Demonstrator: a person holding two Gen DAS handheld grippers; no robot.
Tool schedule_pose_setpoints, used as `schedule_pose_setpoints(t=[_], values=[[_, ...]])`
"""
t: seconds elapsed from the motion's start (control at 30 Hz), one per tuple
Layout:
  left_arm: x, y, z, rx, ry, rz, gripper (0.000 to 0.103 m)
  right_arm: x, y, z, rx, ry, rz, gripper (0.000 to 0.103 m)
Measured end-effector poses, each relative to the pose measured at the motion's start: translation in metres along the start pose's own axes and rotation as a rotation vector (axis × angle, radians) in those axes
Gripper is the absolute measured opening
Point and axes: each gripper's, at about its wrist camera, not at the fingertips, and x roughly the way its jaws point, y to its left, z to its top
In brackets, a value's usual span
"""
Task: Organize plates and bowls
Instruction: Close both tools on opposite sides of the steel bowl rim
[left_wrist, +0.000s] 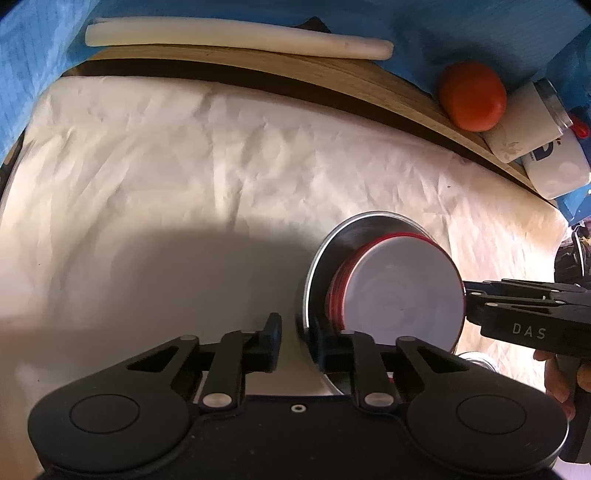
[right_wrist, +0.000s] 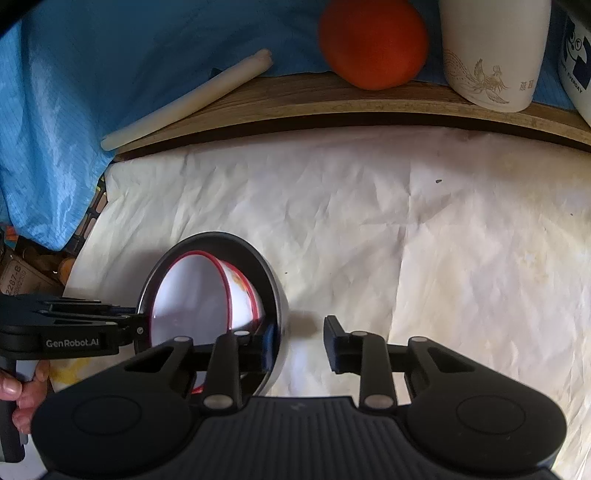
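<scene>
Left wrist view: left gripper (left_wrist: 297, 332) clenched on the near rim of the steel bowl (left_wrist: 332, 243), one finger outside the rim, the other inside. Nested in the steel bowl, a white bowl (left_wrist: 402, 291) with a red rim. Both bowls on the creased white cloth (left_wrist: 184, 166) covering the tabletop. Right gripper (left_wrist: 466, 299) reaching in from the right, tips at the bowls' far rim, held by a hand (left_wrist: 557, 376) at the frame edge. Along the back, on a wooden ledge against blue fabric: a white stick (left_wrist: 236, 38), an orange ball (left_wrist: 472, 96), a white cup (left_wrist: 521, 122).

Right wrist view: right gripper straddling the steel bowl's wall, left finger inside, right finger outside with bare cloth showing between pad and wall, so not yet gripping. White bowl tilted inside the steel one. Left gripper's tips closed on the rim at the bowl's left side.
</scene>
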Motion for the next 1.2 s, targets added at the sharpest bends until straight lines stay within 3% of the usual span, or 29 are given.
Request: schedule_pose_setpoints(t=[0.3,0.83,1.2], values=[[0.001,-0.003,0.002,0.013,0.0,0.0,0.011,0.002,0.01,-0.001,-0.02,-0.013,0.004,0.011],[0.001,0.001,0.0,-0.021,-0.007,-0.013,0.01,0.004,0.004,-0.006,0.064,-0.038,0.014,0.009],[-0.006,-0.007,0.002,-0.044,-0.039,0.024,0.008,0.002,0.001,-0.002,0.167,-0.032,0.008,0.008]])
